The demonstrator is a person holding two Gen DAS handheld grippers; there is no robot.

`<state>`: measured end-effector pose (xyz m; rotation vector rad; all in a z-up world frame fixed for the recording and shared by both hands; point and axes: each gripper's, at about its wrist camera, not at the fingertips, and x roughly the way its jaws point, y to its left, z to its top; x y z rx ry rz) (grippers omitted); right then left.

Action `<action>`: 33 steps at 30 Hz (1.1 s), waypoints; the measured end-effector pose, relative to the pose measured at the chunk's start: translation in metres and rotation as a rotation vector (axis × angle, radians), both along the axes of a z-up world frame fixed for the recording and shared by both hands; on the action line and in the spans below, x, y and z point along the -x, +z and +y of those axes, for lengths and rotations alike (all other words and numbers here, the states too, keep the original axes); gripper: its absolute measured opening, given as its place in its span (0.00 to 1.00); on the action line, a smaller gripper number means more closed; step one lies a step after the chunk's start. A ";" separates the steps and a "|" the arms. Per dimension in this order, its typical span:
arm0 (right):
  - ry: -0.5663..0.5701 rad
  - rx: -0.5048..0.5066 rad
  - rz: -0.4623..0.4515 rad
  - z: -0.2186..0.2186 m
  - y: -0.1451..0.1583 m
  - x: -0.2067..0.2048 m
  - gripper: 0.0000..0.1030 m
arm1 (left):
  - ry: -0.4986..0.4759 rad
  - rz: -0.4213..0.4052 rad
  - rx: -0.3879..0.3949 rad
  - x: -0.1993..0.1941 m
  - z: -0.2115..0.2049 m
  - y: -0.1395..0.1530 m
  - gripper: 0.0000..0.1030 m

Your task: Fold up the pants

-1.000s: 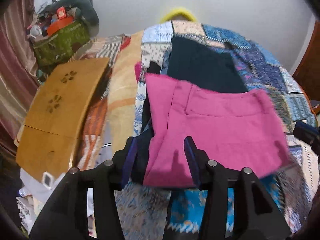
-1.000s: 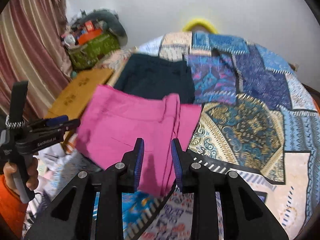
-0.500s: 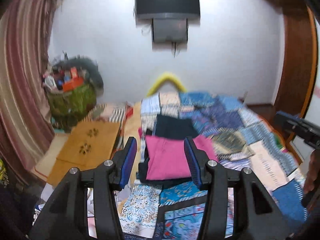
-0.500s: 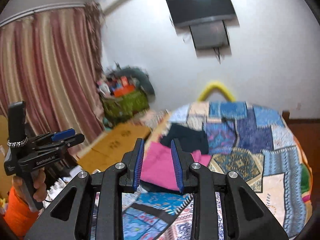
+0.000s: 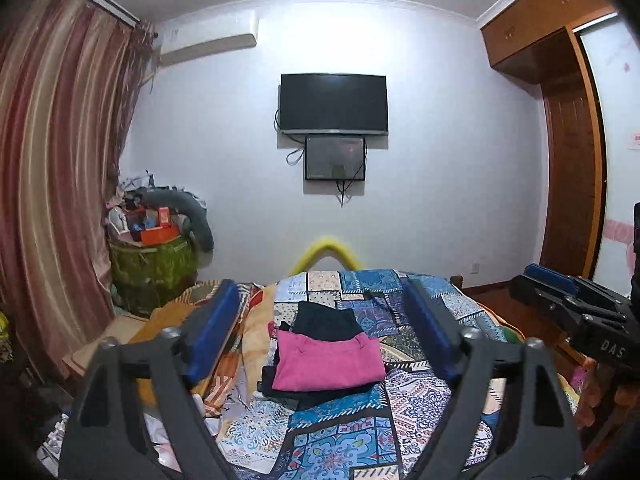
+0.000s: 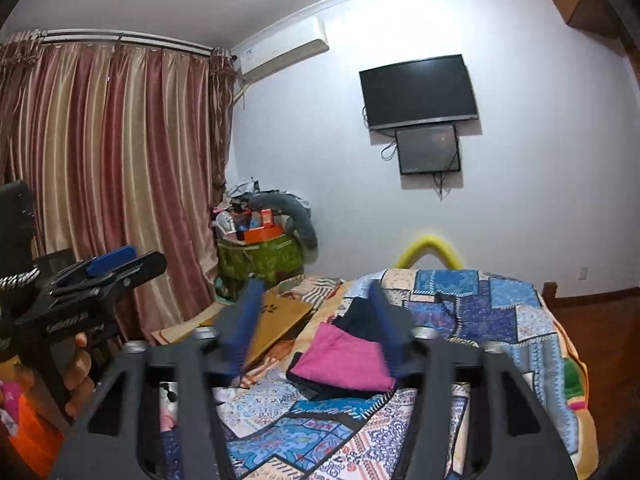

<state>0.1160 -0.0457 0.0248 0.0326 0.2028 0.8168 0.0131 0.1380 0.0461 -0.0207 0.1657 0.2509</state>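
Wrapping up: pants folded, both claws clear

Pink pants (image 5: 328, 362) lie as a flat folded rectangle on the bed (image 5: 360, 432), stacked on a dark garment (image 5: 325, 316), whose far part shows beyond them and whose edge peeks out underneath. Left claw (image 5: 324, 336) is spread wide and empty, held above the bed, well apart from the pants. Right claw (image 6: 314, 326) is also released, nothing between the pads, likewise off the cloth.

Judgement: fold looks finished, this reads as the end step. If anything is left, it's squaring the near edge; that would call for a low approach and a pinch on the top layer only, or the dark garment below gets dragged along.

Readable text: "DAS" on the right claw body as seen from the left wrist. Lettering on the left claw body and the air conditioner (image 6: 280, 56) label is too blurred to read
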 end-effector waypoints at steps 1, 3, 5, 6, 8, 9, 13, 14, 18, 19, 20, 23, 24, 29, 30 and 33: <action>-0.014 -0.002 -0.005 -0.002 0.000 0.004 0.64 | -0.003 -0.001 0.001 0.003 -0.003 -0.001 0.90; -0.046 0.002 -0.021 -0.004 0.000 0.008 0.80 | -0.006 0.002 0.008 0.008 -0.007 -0.003 0.96; -0.076 -0.001 -0.034 -0.006 0.001 0.010 0.88 | -0.008 0.002 0.013 0.011 -0.009 -0.005 1.00; -0.083 -0.004 -0.035 -0.007 0.001 0.011 0.94 | -0.009 0.001 0.011 0.012 -0.009 -0.005 1.00; -0.091 -0.007 -0.031 -0.008 0.002 0.013 1.00 | -0.006 0.004 0.010 0.013 -0.011 -0.007 1.00; -0.097 -0.009 -0.032 -0.010 0.002 0.014 1.00 | -0.010 0.008 0.012 0.014 -0.012 -0.009 1.00; -0.108 -0.002 -0.031 -0.011 0.001 0.016 1.00 | -0.016 0.012 0.021 0.012 -0.010 -0.011 1.00; -0.108 -0.003 -0.028 -0.013 -0.001 0.018 1.00 | -0.016 0.013 0.021 0.012 -0.010 -0.011 1.00; -0.104 0.001 -0.014 -0.015 -0.005 0.018 1.00 | -0.024 0.017 0.031 0.011 -0.009 -0.014 1.00; -0.105 0.002 -0.012 -0.015 -0.005 0.018 1.00 | -0.022 0.017 0.028 0.011 -0.009 -0.015 1.00; -0.105 0.003 -0.011 -0.016 -0.007 0.019 1.00 | -0.021 0.017 0.026 0.011 -0.009 -0.015 1.00; -0.108 0.007 -0.010 -0.017 -0.009 0.019 1.00 | -0.018 0.017 0.019 0.009 -0.010 -0.016 1.00; -0.109 0.007 -0.010 -0.018 -0.008 0.019 1.00 | -0.018 0.018 0.017 0.008 -0.011 -0.017 1.00; -0.111 0.006 0.000 -0.020 -0.009 0.019 1.00 | -0.020 0.025 0.016 0.005 -0.011 -0.018 1.00; -0.111 0.006 0.004 -0.019 -0.009 0.019 1.00 | -0.021 0.027 0.015 0.005 -0.011 -0.019 1.00; -0.111 0.009 0.012 -0.020 -0.010 0.019 1.00 | -0.022 0.031 0.013 0.004 -0.011 -0.020 1.00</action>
